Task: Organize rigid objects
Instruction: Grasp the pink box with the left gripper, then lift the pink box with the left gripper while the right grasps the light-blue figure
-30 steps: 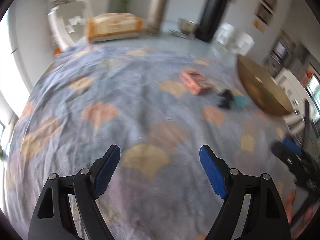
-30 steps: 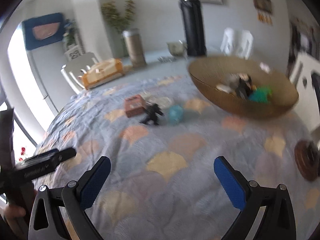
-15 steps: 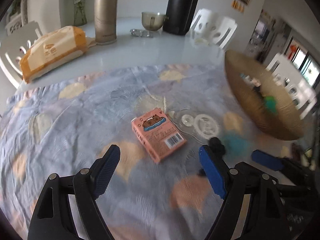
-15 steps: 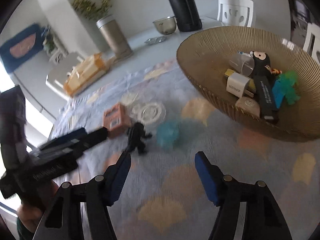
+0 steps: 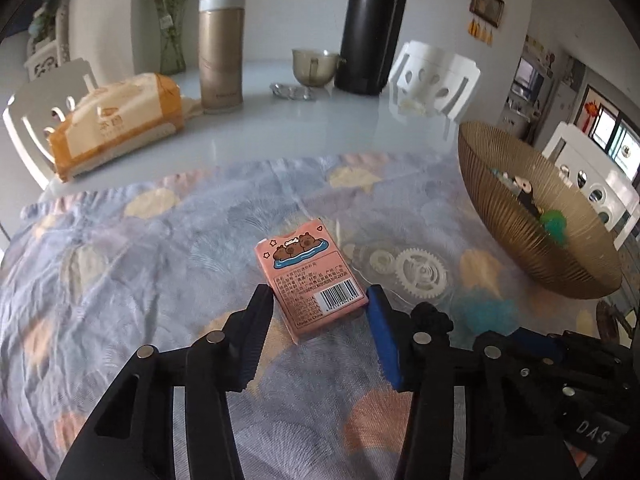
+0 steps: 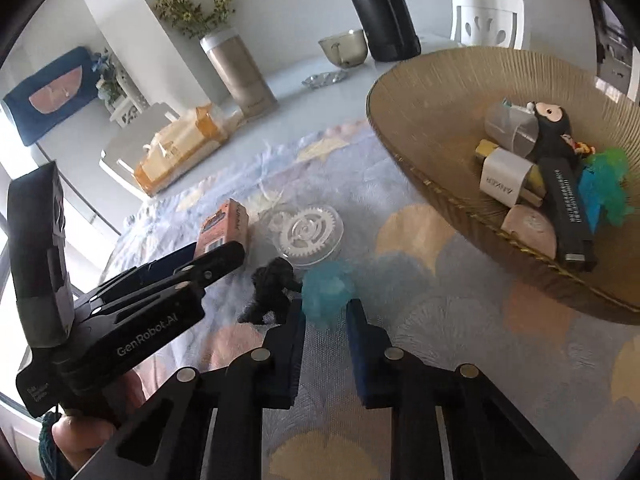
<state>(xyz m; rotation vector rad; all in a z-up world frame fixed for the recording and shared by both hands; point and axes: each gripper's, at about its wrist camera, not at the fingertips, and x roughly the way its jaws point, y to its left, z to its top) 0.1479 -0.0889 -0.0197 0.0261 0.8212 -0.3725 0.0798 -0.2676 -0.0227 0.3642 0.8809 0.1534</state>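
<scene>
A pink card box lies on the patterned cloth. My left gripper is closing on its near end, and both pads touch its sides. From the right wrist view the same box stands behind the left gripper. A teal fuzzy toy sits between the tips of my right gripper, whose jaws are closing and pinch its lower part. A black figurine stands just left of it. Beyond lies a clear disc with white gears. The gold ribbed bowl is at the right.
The bowl holds a white charger, a black stick, a black doll and a teal toy. At the table's far side stand a tissue pack, a gold flask, a glass cup and a black flask. White chairs ring the table.
Both grippers came forward over the cloth and narrowed their jaws: the left from wide open to around the pink box, the right from wide open to around the teal toy.
</scene>
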